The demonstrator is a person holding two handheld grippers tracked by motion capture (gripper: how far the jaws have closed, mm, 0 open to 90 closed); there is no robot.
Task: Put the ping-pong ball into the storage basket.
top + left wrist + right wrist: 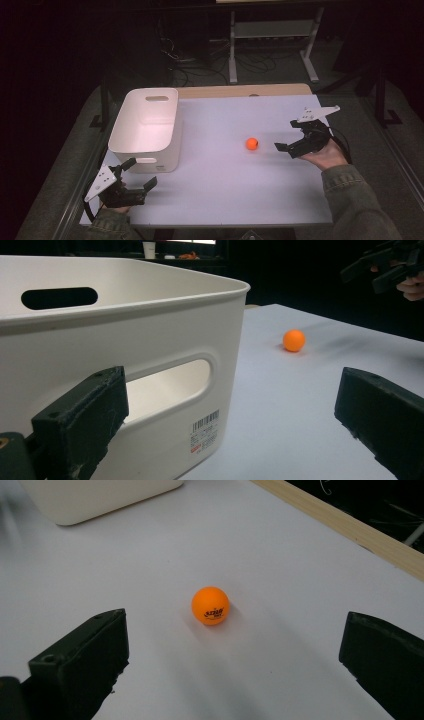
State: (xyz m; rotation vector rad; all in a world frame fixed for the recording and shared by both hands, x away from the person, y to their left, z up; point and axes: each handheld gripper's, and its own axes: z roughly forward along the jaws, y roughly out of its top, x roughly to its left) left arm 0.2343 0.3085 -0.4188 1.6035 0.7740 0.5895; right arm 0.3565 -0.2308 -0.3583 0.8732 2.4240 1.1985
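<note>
A small orange ball (252,144) lies on the white table top (225,190), right of centre. My right gripper (286,134) hovers just to its right, open, jaws pointing at it. In the right gripper view the ball (210,605), with dark print on it, sits ahead of the wide-open right gripper (232,640), between the lines of the two jaws and untouched. My left gripper (142,172) is open and empty at the front left, just in front of a white plastic bin (145,125). In the left gripper view the left gripper (230,395) faces the bin's wall (125,330), with the ball (294,340) farther off.
The bin has handle slots and a barcode label (205,432) on its near wall; its inside looks empty. A wooden strip (245,90) runs along the table's far edge (350,527). Beyond it stand a metal frame and cables on the dark floor (270,45).
</note>
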